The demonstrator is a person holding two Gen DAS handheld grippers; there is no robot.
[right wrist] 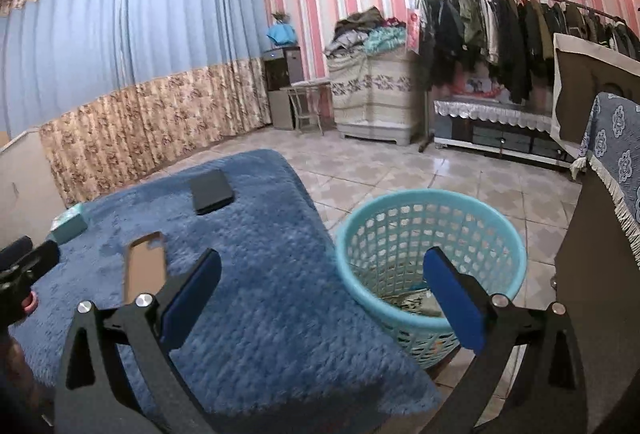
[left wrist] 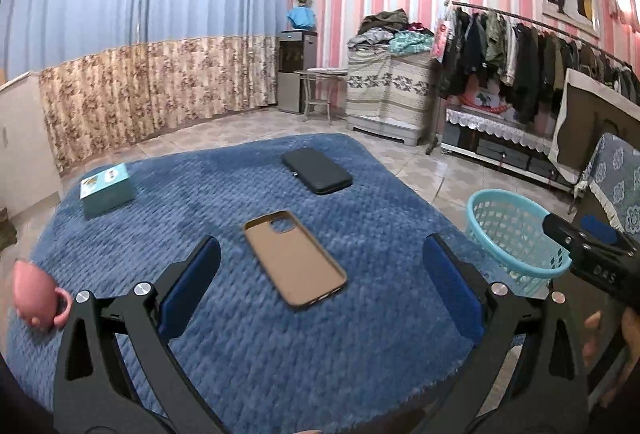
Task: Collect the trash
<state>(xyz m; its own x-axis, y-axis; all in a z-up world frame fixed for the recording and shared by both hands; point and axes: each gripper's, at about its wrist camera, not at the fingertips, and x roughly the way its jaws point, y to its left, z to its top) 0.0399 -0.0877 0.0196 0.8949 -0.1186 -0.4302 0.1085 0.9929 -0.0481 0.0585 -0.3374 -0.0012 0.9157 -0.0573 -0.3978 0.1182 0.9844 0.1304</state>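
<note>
A blue plush cloth (left wrist: 248,334) covers the table. On it lie a brown phone case (left wrist: 294,258), a black phone (left wrist: 317,170), a teal box (left wrist: 106,189) and a pink egg-shaped object (left wrist: 34,298) at the left edge. My left gripper (left wrist: 320,282) is open and empty, just above the cloth, with the brown case between and ahead of its fingers. My right gripper (right wrist: 322,298) is open and empty, over the table's right edge beside the teal basket (right wrist: 496,234). Some scraps lie in the basket's bottom (right wrist: 412,302). The right gripper's body shows in the left wrist view (left wrist: 592,254).
The basket stands on the tiled floor (right wrist: 400,173) right of the table. A dark cabinet with a blue patterned cover (right wrist: 616,153) stands at the far right. A clothes rack (right wrist: 520,29), a covered chest (right wrist: 372,93) and curtains (right wrist: 120,73) line the walls.
</note>
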